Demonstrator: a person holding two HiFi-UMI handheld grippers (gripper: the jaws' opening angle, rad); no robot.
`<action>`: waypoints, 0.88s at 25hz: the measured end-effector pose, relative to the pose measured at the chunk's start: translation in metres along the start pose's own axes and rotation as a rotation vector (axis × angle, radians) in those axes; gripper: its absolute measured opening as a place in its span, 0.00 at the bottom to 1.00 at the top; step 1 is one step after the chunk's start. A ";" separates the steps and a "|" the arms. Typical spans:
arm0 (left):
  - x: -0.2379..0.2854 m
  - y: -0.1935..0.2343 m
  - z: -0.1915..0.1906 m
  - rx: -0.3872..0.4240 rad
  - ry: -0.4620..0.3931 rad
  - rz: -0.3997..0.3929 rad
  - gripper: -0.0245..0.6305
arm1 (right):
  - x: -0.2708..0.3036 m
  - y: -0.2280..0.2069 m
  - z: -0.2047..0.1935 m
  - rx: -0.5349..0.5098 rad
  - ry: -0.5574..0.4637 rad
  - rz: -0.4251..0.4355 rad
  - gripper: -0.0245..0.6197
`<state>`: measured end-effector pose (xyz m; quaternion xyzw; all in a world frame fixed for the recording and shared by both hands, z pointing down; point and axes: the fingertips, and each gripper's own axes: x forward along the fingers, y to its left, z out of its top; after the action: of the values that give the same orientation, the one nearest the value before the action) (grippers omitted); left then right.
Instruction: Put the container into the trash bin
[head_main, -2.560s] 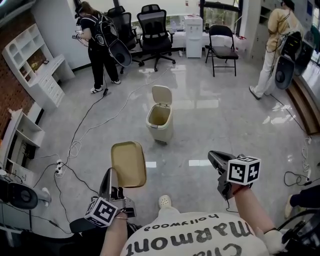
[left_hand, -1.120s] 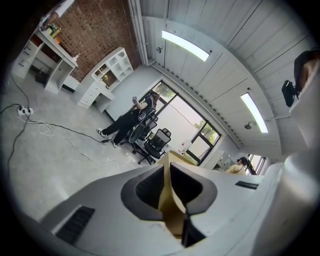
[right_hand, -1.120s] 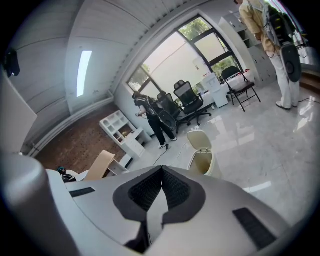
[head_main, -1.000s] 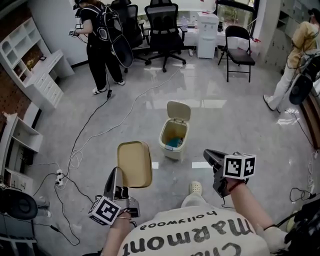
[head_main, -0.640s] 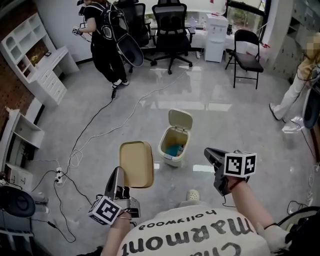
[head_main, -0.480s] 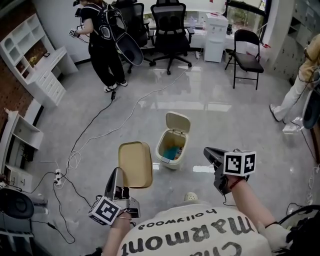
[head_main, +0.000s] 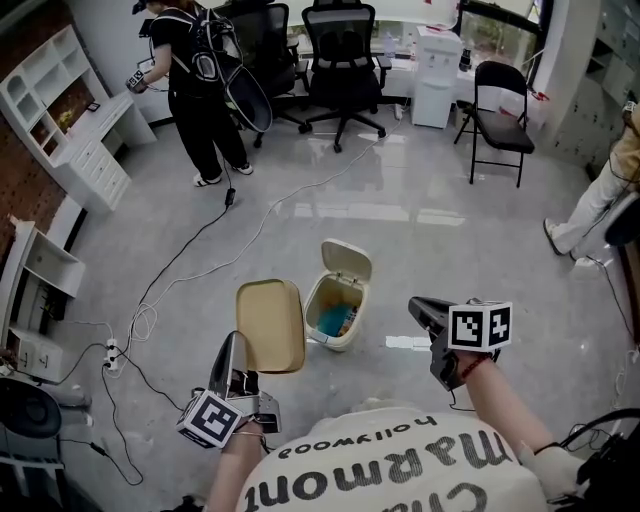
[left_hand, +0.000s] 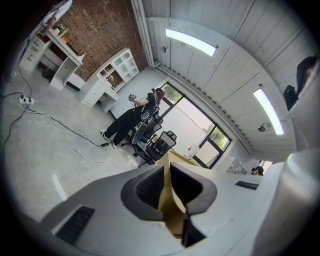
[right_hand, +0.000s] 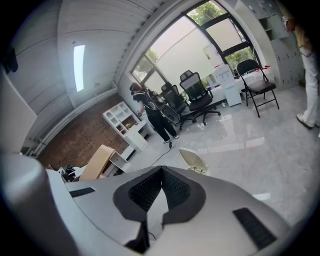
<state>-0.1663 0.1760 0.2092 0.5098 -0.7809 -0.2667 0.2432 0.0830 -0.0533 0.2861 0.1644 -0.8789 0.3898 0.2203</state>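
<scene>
A flat tan container (head_main: 270, 325) stands on edge in front of me, and my left gripper (head_main: 232, 347) is shut on its lower rim. In the left gripper view the container (left_hand: 174, 202) is pinched between the two pads. The cream trash bin (head_main: 322, 339) sits on the floor just right of the container, its lid (head_main: 346, 261) tipped up and something blue inside. My right gripper (head_main: 418, 305) hovers to the right of the bin, shut with nothing in it. From the right gripper view the bin's lid (right_hand: 194, 160) shows past the closed jaws (right_hand: 161, 170), and the container (right_hand: 96, 162) at the left.
Cables and a power strip (head_main: 113, 352) trail over the grey floor at the left. White shelves (head_main: 70, 130) line the left wall. A person in black (head_main: 195, 80), office chairs (head_main: 340, 55), a folding chair (head_main: 497, 105) and a water dispenser (head_main: 435, 60) are at the far end.
The trash bin has come nearer and now lies close beside the container. Both grippers moved forward together; the left one keeps its hold, the right stays shut.
</scene>
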 end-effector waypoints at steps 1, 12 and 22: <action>0.003 -0.002 -0.001 -0.002 -0.001 -0.001 0.09 | 0.002 -0.003 0.002 0.001 0.005 0.000 0.04; 0.036 -0.004 -0.019 -0.006 0.067 0.011 0.09 | 0.022 -0.030 0.000 0.086 0.040 -0.003 0.04; 0.108 0.019 -0.011 -0.016 0.201 -0.052 0.09 | 0.057 -0.037 0.030 0.169 -0.012 -0.067 0.04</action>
<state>-0.2113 0.0802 0.2413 0.5519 -0.7370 -0.2268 0.3176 0.0435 -0.1063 0.3203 0.2143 -0.8382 0.4539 0.2131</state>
